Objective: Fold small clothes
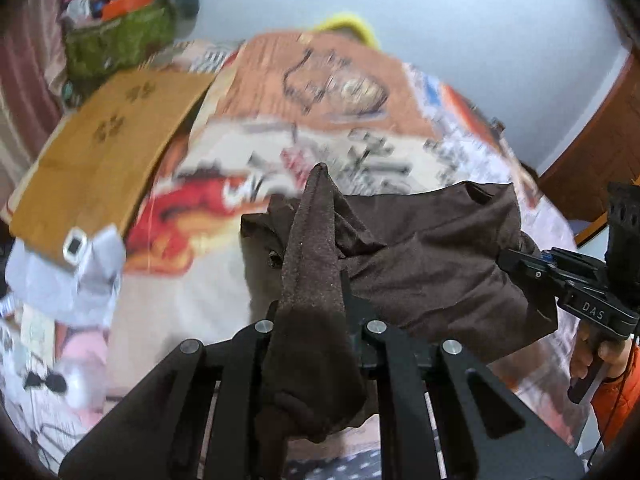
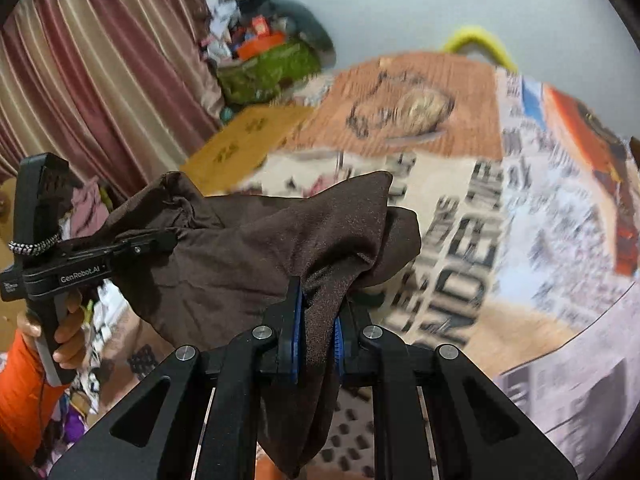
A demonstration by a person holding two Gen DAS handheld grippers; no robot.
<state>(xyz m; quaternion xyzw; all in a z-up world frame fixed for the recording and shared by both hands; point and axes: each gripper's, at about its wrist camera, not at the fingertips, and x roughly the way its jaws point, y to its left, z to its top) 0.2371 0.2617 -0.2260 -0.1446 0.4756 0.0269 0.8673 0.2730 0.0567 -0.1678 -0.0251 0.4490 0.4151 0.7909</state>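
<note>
While the brown garment hangs stretched sideways above the printed bedspread, its long axis running between them, the left gripper and right gripper, angled downward, each clamp one end.

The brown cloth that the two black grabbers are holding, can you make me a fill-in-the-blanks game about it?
1. The soft cloth garment held up between both grippers is ____ in colour.
2. The left gripper and the right gripper are both ____ on the garment.
3. The person's sleeve by the left gripper's handle is ____.
4. Beside the printed bedspread lies a flat sheet of tan ____.

Missing words: brown; shut; orange; cardboard
</note>
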